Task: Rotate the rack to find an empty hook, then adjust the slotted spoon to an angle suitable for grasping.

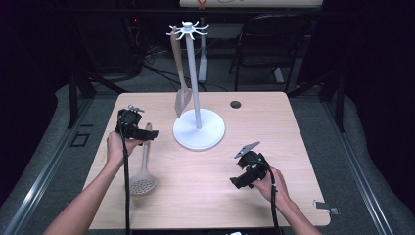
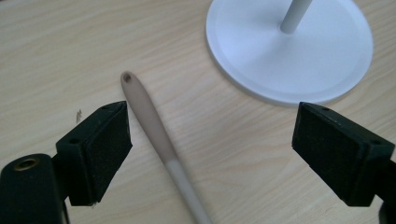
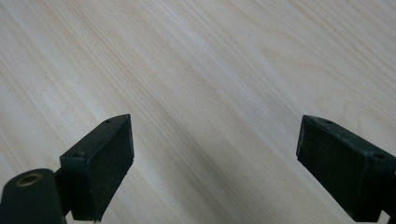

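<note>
A grey slotted spoon [image 1: 143, 182] lies flat on the wooden table [image 1: 205, 200] at the left, its handle pointing away from me. My left gripper [image 1: 134, 128] hovers over the far end of that handle [image 2: 152, 123], jaws open, with the handle between them nearer the left pad and untouched. A white hook stand [image 1: 199, 129] rises at the table's centre; its round base [image 2: 289, 51] lies just beyond the left gripper. A grey spatula [image 1: 181, 98] hangs from one of its top hooks. My right gripper [image 1: 244, 171] is open over bare wood [image 3: 212, 140] at the front right.
A dark cable hole [image 1: 236, 104] sits in the table behind the stand. A small metal clip [image 1: 327, 206] lies at the front right corner. A black chair [image 1: 274, 34] and cables stand beyond the far edge.
</note>
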`<control>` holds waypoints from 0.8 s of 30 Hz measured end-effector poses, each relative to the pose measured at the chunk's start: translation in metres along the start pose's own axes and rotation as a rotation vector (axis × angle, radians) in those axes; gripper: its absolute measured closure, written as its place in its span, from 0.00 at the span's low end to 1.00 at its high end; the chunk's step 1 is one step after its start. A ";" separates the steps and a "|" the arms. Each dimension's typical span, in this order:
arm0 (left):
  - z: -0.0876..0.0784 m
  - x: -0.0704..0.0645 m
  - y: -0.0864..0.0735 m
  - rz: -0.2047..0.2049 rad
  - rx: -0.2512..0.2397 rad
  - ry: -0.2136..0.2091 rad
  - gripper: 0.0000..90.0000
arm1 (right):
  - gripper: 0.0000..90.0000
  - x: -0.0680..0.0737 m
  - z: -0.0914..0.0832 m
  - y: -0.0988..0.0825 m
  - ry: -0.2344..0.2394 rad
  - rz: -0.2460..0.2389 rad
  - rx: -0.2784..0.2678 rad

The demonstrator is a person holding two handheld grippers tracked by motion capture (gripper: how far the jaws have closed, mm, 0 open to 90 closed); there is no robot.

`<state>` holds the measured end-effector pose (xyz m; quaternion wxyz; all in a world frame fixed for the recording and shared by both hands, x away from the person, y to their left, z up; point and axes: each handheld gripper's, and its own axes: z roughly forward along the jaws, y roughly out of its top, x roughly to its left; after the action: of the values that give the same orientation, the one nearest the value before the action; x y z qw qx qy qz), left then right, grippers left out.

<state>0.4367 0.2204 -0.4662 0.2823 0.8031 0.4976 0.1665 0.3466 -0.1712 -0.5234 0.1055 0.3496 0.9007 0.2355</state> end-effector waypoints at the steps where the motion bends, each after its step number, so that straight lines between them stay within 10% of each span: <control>1: 0.002 0.000 -0.003 -0.008 0.001 0.004 0.12 | 0.12 0.000 0.000 0.000 -0.002 0.002 -0.001; 24: 0.033 0.011 -0.054 -0.132 0.091 -0.030 0.10 | 0.11 0.004 0.006 0.001 -0.018 0.007 0.015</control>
<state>0.4214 0.2392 -0.5253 0.2632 0.7829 0.5524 0.1128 0.3466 -0.1657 -0.5278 0.1099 0.3555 0.9003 0.2259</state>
